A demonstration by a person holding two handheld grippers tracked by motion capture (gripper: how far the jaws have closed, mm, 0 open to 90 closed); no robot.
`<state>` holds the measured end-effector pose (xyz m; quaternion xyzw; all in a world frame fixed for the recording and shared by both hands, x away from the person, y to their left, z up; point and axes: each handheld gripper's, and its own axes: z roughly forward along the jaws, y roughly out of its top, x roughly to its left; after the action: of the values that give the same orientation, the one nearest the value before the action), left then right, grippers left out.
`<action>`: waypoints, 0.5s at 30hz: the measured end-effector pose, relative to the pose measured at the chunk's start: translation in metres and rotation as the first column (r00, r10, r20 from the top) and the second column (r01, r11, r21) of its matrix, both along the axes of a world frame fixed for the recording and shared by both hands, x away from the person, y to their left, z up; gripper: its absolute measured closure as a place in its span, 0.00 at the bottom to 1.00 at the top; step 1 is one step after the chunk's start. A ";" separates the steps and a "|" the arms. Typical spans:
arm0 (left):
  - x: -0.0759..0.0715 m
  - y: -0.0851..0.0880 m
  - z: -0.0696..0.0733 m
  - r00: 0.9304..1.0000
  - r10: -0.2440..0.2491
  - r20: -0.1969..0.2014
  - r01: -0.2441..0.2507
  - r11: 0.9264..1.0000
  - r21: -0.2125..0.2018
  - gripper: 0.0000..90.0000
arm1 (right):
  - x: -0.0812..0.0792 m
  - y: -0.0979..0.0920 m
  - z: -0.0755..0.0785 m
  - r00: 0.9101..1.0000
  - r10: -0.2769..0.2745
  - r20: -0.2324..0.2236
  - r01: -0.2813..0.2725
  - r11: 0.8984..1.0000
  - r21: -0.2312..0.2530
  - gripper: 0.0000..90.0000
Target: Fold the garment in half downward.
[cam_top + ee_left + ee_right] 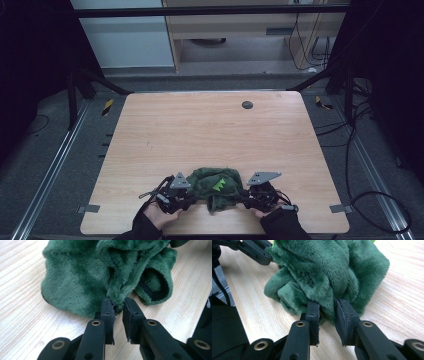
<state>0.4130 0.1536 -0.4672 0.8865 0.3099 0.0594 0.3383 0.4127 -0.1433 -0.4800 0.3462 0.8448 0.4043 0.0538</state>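
A crumpled green fleece garment point(216, 186) lay near the front edge of the table point(210, 125), close to the person, bunched between the two grippers. The left gripper point(186, 199) came at it from the left, the right gripper point(246, 196) from the right, so the bundle's long axis ran roughly across the table from one set of jaws to the other, and neither hand looked nearer than the other. In the left gripper view the garment point(82, 277) sat straight ahead of the jaws; they stood narrowly apart with a fold of fleece caught between the tips — a light pinch, judging by how the pile bulged around the pads. A cuff point(155, 287) with a dark inner band lay just to the right of that fold. In the right gripper view the garment point(329, 270) again lay dead ahead, and those jaws likewise pinched a thick tuck of fabric at their tips. A bright green patch point(218, 183) showed on top of the heap. With each side held, the coming move probably depended on drawing the hands apart along that axis — outward, not toward the person.
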 end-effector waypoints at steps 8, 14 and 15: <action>-0.005 0.013 0.016 0.999 0.038 0.039 -0.036 0.999 -0.041 0.82 | -0.006 -0.010 0.011 0.999 -0.017 0.028 0.015 0.999 0.049 0.79; 0.004 0.023 0.029 0.992 0.092 0.080 -0.089 0.995 -0.051 0.90 | -0.002 -0.019 0.024 0.996 -0.067 0.053 0.062 0.994 0.095 0.89; 0.006 0.024 0.031 0.991 0.100 0.083 -0.096 0.994 -0.052 0.92 | -0.001 -0.020 0.025 0.995 -0.080 0.051 0.075 0.992 0.101 0.91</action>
<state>0.4195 0.1776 -0.4366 0.8585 0.3397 0.1067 0.3690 0.4121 -0.1634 -0.4545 0.3697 0.8079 0.4527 0.0754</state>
